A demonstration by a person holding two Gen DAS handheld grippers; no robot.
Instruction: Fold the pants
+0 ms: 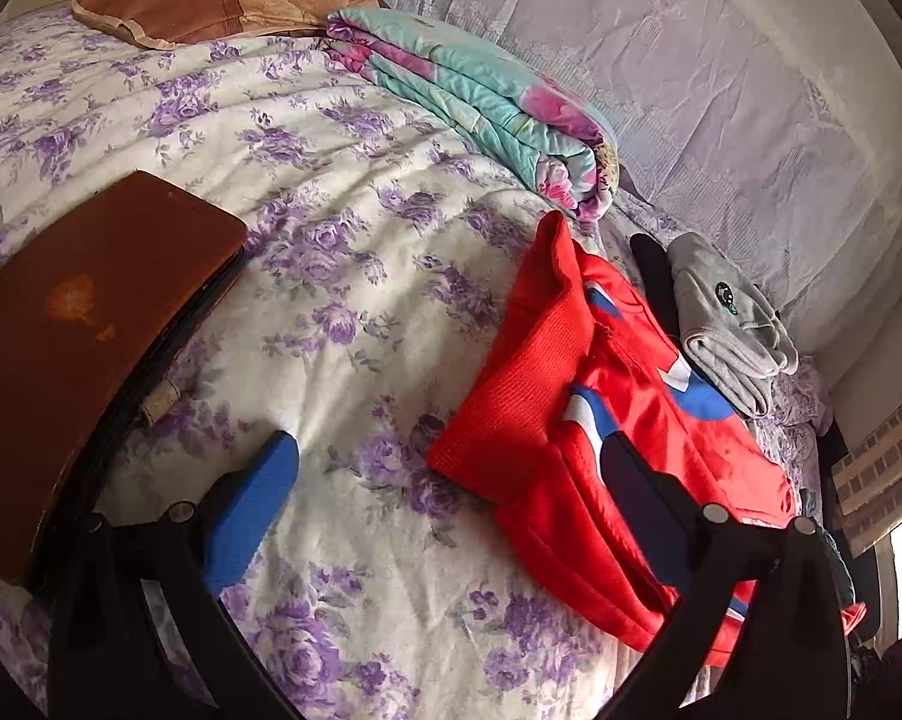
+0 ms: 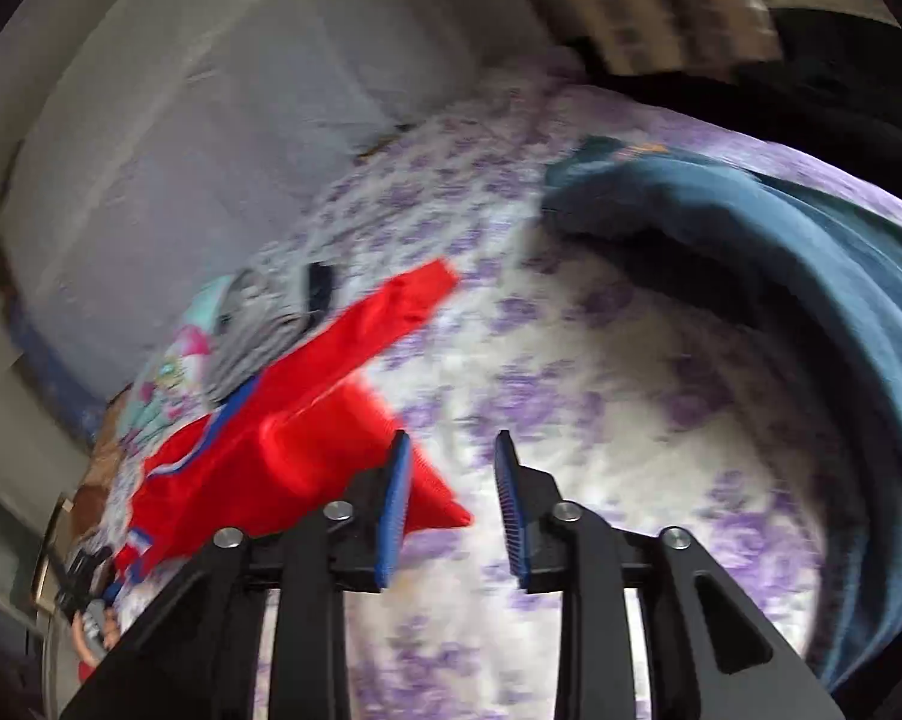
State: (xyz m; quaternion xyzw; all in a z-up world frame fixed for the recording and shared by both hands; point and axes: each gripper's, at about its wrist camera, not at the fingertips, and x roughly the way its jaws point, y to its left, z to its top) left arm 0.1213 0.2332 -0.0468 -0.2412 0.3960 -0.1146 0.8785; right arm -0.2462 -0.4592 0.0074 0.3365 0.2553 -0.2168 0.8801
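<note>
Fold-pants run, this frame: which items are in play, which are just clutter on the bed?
In play:
- red pants, folded
- dark blue garment, bunched, possibly next
- left gripper, right gripper, jaws empty

Clutter:
- brown case
- floral quilt
- grey garment
- brown pillow

Red pants (image 1: 577,420) right of the left claw (image 1: 451,492) looked like shiny synthetic cloth, with a ribbed mesh patch. Bedsheet (image 1: 343,240) under it was soft matt cotton. Claw pads (image 1: 253,510) were matt blue rubbery stuff on black plastic arms.
</note>
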